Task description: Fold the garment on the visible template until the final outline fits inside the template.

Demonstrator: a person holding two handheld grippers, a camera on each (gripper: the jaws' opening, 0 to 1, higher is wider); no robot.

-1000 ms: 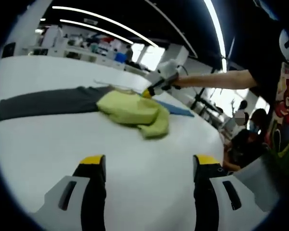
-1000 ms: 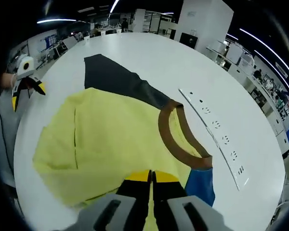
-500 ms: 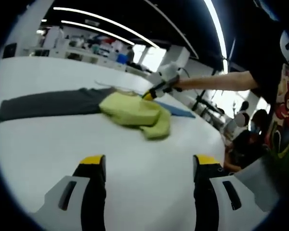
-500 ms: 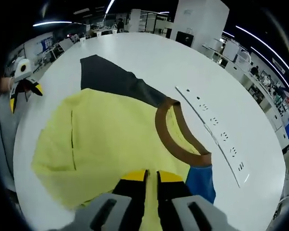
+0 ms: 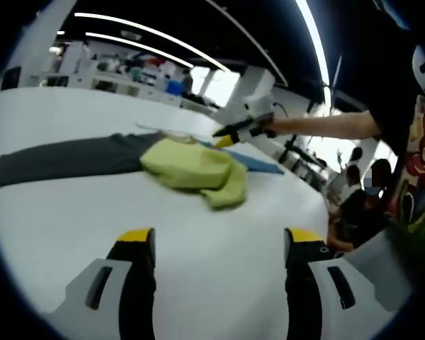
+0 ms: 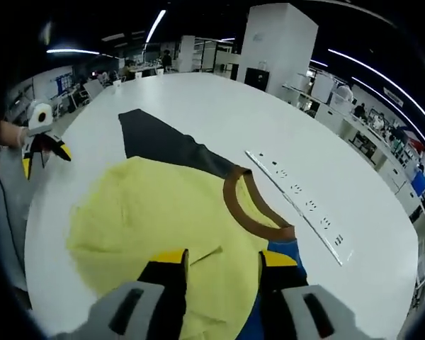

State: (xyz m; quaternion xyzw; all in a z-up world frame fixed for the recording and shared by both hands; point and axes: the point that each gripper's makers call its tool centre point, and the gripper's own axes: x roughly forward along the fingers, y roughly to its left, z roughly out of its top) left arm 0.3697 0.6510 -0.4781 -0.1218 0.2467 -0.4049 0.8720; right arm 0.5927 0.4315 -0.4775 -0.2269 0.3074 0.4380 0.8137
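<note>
Yellow T-shirt (image 6: 163, 219) with brown collar lies rumpled mid-frame on the dark template (image 6: 163, 142), right gripper (image 6: 223, 258) jaws wide above its hem; left gripper (image 5: 216, 237) wide too

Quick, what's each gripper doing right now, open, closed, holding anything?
Left gripper: open, holding nothing, over bare white table.
Right gripper: open, holding nothing, above the yellow shirt.
</note>
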